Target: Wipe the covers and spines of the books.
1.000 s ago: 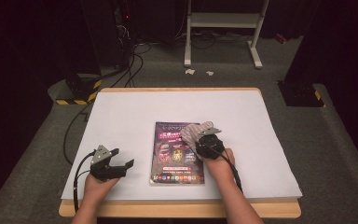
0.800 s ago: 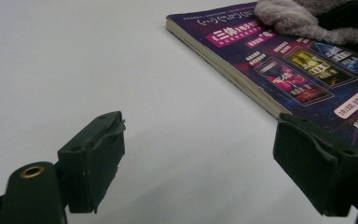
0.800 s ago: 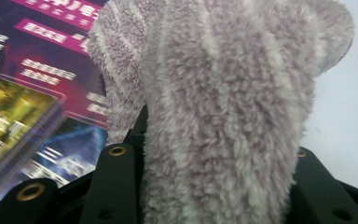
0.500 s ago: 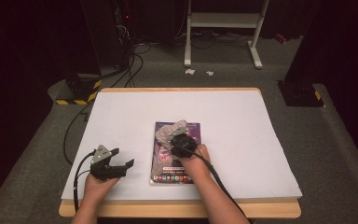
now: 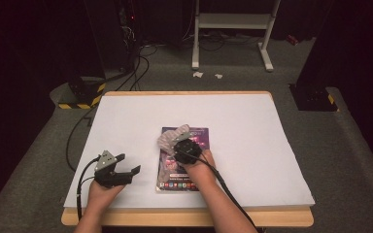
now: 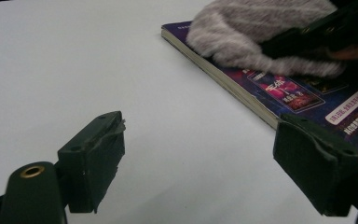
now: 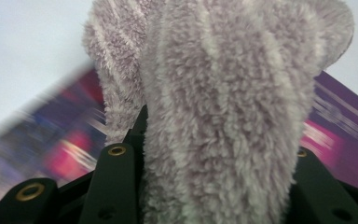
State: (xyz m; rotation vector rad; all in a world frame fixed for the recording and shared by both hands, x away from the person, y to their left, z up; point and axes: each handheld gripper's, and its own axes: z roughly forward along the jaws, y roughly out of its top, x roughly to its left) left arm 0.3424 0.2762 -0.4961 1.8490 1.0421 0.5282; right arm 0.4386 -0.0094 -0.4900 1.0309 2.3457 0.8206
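Note:
A purple magazine (image 5: 200,138) lies flat on the white table (image 5: 252,126), near its front middle. My right gripper (image 5: 180,144) sits over the magazine's upper left part, shut on a fuzzy grey cloth (image 5: 171,137) that rests on the cover. In the right gripper view the cloth (image 7: 223,107) bulges out between the two black jaws of the right gripper (image 7: 214,186), with the blurred magazine (image 7: 335,126) behind. My left gripper (image 5: 127,164) rests on the table left of the magazine, open with nothing in it. The left gripper view has its own gripper (image 6: 200,140) aimed at the magazine (image 6: 303,100) and cloth (image 6: 251,32).
Bare white table surrounds the magazine on all sides. Beyond the far edge, on the grey floor, stand a yellow-and-black striped base (image 5: 80,99) with cables and a white-legged frame (image 5: 233,29). A dark base (image 5: 315,97) sits at the far right corner.
My right gripper carried the cloth leftward across the magazine's cover, from its right edge to its upper left part, then slowed to a stop. The left gripper stayed put.

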